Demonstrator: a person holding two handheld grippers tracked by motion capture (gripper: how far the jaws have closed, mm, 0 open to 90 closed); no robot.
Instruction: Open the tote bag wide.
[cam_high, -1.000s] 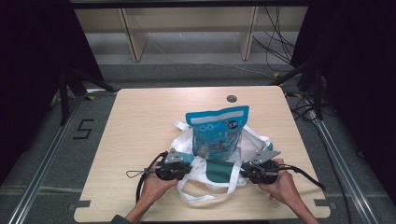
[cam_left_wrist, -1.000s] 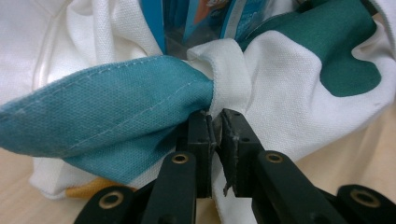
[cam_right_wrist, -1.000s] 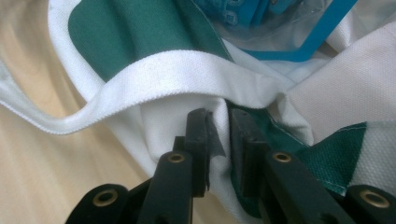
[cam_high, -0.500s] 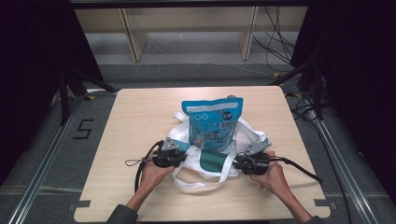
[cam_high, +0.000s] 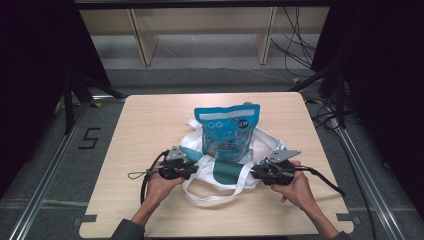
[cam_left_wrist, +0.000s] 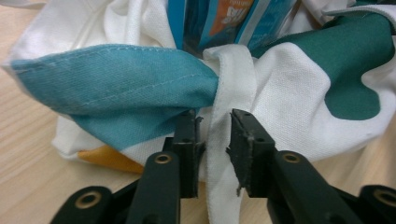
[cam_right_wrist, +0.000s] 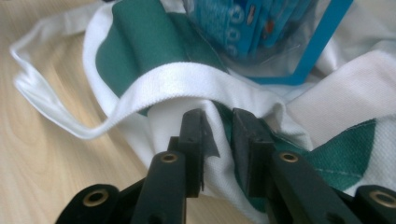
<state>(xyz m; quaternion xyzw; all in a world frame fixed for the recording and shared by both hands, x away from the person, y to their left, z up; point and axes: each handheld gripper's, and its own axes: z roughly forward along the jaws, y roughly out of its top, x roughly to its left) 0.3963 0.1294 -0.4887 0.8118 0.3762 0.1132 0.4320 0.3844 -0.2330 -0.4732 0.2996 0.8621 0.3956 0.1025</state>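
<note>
1. Locate the cloth bag (cam_high: 225, 165). It lies near the front-centre of the table (cam_high: 150, 120), white with teal and green patches, its mouth gathered around a blue packet (cam_high: 227, 131) that stands upright inside it.

2. Check your left gripper (cam_high: 187, 162). It sits at the bag's left edge. In the left gripper view the jaws are narrowly parted, with a white strap (cam_left_wrist: 224, 121) running between them. Whether the pads actually press the strap cannot be told; a gap shows on the right side.

3. Check your right gripper (cam_high: 255, 172). It sits at the bag's right edge. In the right gripper view the jaws stand slightly apart with a fold of white and green cloth (cam_right_wrist: 219, 126) between them. A firm pinch cannot be confirmed.

4. Note the governing relation. The packet stands directly between your two grippers and beyond both sets of jaws. Its long axis is vertical. Both hands are about equally near it.

5. Judge the next move accordingly. Any lift or spreading of the bag's rim probably needs even force from both sides, or the packet may tip.

6. Mind the loose strap loop (cam_high: 210, 195) trailing toward you on the table.
</note>
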